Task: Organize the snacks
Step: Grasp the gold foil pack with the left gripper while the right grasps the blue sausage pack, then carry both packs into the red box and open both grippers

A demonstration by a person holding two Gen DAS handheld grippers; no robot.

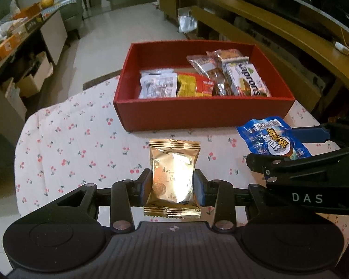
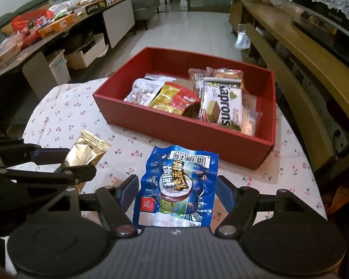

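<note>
Box: red box (image 1: 204,114) holds several snack packets (image 1: 243,79) | left gripper (image 1: 172,187) clamped on gold packet (image 1: 173,162) | right gripper (image 2: 176,191) clamped on blue packet (image 2: 176,186)

Box (image 1: 202,114): showing plain deep red, inside and out.
Cloth (image 1: 81,144): showing white with small red cherries and green stems.
Near packet (image 1: 173,172): shining gold.
Other packet (image 2: 176,186): showing blue, with white barcode strip and green cartoon figure.
Finger pads (image 1: 199,183): showing dark blue.
</note>
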